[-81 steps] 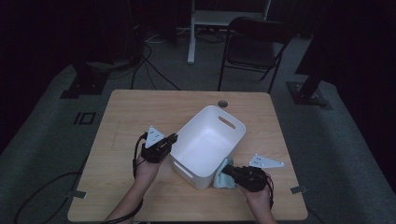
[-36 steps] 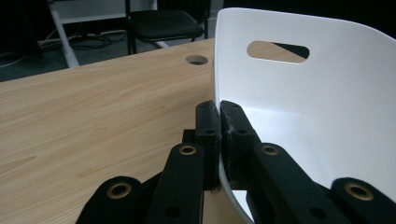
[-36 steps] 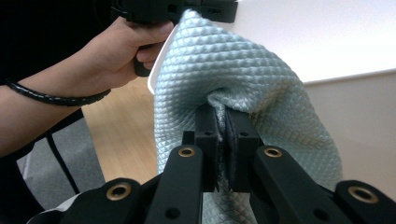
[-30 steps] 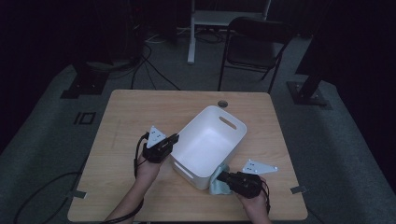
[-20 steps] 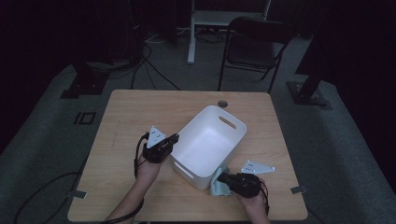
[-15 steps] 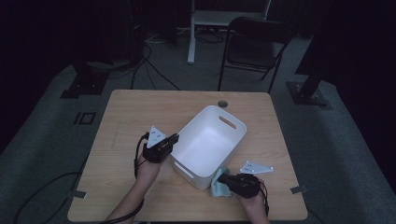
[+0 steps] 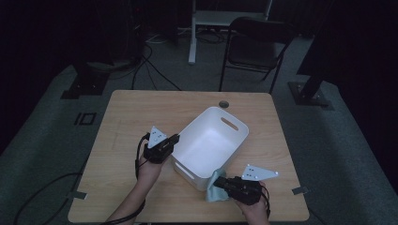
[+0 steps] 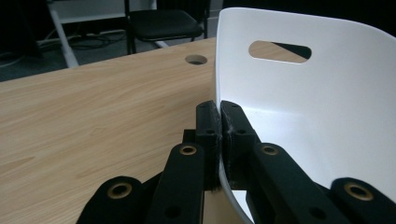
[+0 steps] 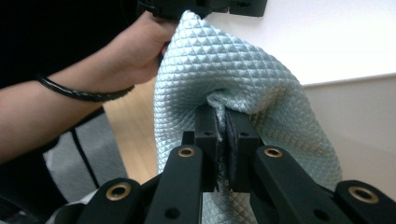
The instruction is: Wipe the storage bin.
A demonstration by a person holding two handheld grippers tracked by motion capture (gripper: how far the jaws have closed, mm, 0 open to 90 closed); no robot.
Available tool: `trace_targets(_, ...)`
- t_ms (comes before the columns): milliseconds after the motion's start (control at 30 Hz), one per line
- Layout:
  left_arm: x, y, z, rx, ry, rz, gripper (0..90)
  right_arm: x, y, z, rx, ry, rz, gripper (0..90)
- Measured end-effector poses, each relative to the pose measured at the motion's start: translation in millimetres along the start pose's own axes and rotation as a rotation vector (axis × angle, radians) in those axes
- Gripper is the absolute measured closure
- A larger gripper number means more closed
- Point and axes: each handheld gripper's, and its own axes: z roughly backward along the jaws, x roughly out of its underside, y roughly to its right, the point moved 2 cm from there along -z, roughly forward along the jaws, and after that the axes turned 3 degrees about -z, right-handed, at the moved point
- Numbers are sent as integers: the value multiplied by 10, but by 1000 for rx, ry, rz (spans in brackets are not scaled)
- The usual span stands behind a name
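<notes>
Cloth position: the cloth (image 7: 217, 187) is pinched at the tip of the right gripper (image 7: 226, 183), at the 6 o'clock corner of the white bin (image 7: 197, 136).
Cloth look: pale blue, quilted, bunched.
Left gripper (image 8: 219, 116): clamped on the bin's rim.
High view: the wooden table (image 7: 131, 112) is seen.

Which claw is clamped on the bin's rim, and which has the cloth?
The left claw pinches the white bin's wall; the right claw grips the pale blue quilted cloth.
</notes>
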Motion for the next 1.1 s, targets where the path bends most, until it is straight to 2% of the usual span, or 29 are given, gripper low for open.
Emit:
trace_targets(67, 0, -4, -1, 8, 1, 0, 872, 16, 15, -16, -2, -6, -5, 849)
trace_targets(100, -2, -13, 2, 22, -4, -11, 871, 76, 83, -56, -12, -25, -31, 850)
trace_targets(133, -1, -14, 3, 23, -3, -10, 871, 97, 104, -65, -11, -34, -38, 850)
trace_targets(200, -5, -11, 1, 21, -6, -14, 871, 145, 170, -87, 9, -61, -45, 850)
trace_targets(433, -7, -4, 0, 21, -6, -19, 869, 266, 414, -116, 53, -100, -103, 850)
trace_targets(667, -7, -3, 0, 18, -6, -20, 867, 293, 561, -111, 100, -106, -133, 850)
trace_targets(700, -8, -1, 0, 18, -7, -20, 867, 315, 636, -116, 131, -116, -152, 850)
trace_targets(967, -11, -3, -3, 14, -8, -21, 866, 356, 874, -108, 193, -117, -219, 850)
trace_targets(1100, -12, 1, -4, 9, -8, -19, 865, 328, 955, -92, 214, -112, -226, 850)
